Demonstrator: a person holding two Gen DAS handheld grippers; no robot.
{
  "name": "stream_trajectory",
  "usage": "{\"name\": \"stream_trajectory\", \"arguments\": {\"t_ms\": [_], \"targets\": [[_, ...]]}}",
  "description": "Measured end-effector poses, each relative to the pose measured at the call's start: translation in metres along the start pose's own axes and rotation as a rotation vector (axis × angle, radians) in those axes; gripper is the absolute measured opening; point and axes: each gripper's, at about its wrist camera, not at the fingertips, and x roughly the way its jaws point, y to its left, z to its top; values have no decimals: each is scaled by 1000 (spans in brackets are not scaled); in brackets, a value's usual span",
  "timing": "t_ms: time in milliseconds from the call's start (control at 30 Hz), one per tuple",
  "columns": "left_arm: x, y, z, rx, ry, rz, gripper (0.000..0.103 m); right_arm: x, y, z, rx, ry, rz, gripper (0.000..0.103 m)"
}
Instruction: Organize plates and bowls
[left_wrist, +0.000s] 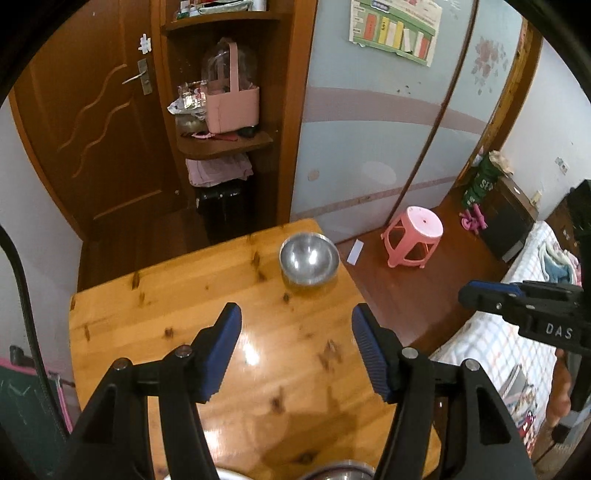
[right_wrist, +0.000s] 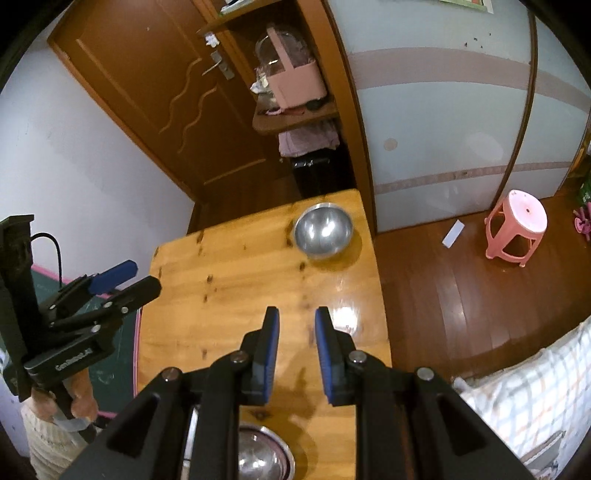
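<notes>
A steel bowl (left_wrist: 309, 261) stands at the far right corner of the wooden table (left_wrist: 184, 295); it also shows in the right wrist view (right_wrist: 323, 232). My left gripper (left_wrist: 296, 350) is open and empty, held above the table's middle, well short of that bowl. My right gripper (right_wrist: 295, 350) has its jaws partly open with nothing between them, above the table's near part. Another steel bowl (right_wrist: 262, 454) lies under the right gripper at the near edge, partly hidden by its fingers. Steel rims (left_wrist: 343, 470) show at the bottom of the left wrist view. Each gripper shows in the other's view (left_wrist: 517, 306) (right_wrist: 110, 291).
A pink plastic stool (left_wrist: 413, 236) stands on the wooden floor right of the table, with a white slip of paper (left_wrist: 355, 252) near it. A bed with a checked sheet (right_wrist: 524, 391) lies at the right. A shelf unit (left_wrist: 225, 140) and door stand behind the table.
</notes>
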Motion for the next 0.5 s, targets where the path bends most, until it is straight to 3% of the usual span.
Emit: {"name": "stream_trajectory", "arguments": {"t_ms": [167, 500], "targets": [[49, 8, 28, -35, 10, -22, 61, 32, -14, 34, 31, 9, -1, 32], [185, 46, 35, -148, 138, -62, 61, 129, -48, 66, 118, 87, -2, 32]]}}
